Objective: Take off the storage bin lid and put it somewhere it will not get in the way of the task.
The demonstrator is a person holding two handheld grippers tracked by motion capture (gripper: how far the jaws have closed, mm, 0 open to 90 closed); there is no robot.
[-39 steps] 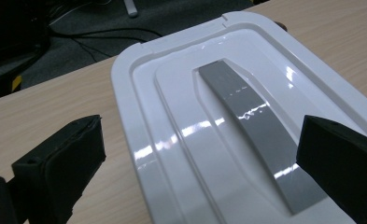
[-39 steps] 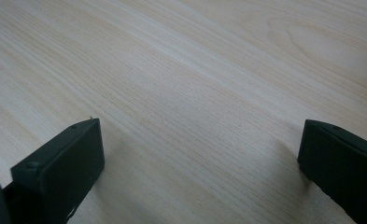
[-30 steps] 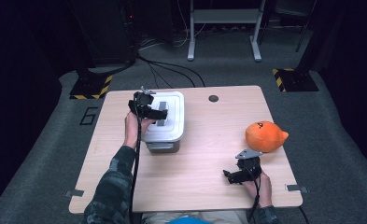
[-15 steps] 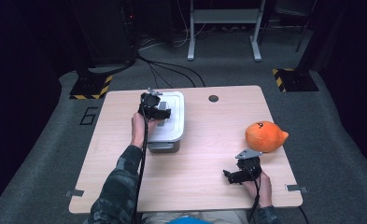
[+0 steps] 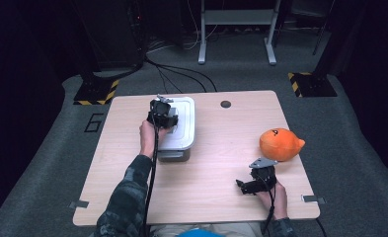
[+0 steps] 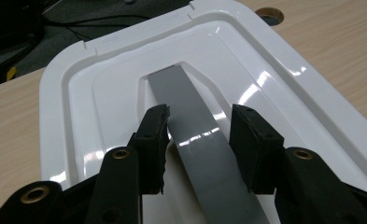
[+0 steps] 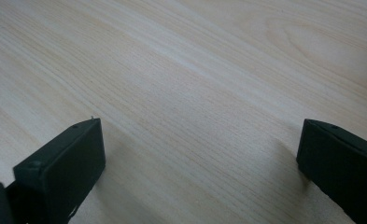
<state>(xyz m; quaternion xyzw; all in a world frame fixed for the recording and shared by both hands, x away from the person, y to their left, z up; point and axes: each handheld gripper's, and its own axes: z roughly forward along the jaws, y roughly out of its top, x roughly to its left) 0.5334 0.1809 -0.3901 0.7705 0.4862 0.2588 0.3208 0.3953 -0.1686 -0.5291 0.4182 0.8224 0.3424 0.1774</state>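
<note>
- Closing on the handle (image 6: 197,126), the left gripper (image 5: 163,116) has just been narrowing its jaws; the left pad touches the strip's edge, the right pad stands just clear, so nothing is clamped yet.
- Box (image 5: 180,129): white, glossy lid, directly beneath the left gripper, well apart from the right gripper (image 5: 254,183).
- Handle: grey flat strip between the jaws, long axis running straight ahead from them.
- Right gripper: jaws wide apart over bare table (image 7: 195,93), holding nothing.
</note>
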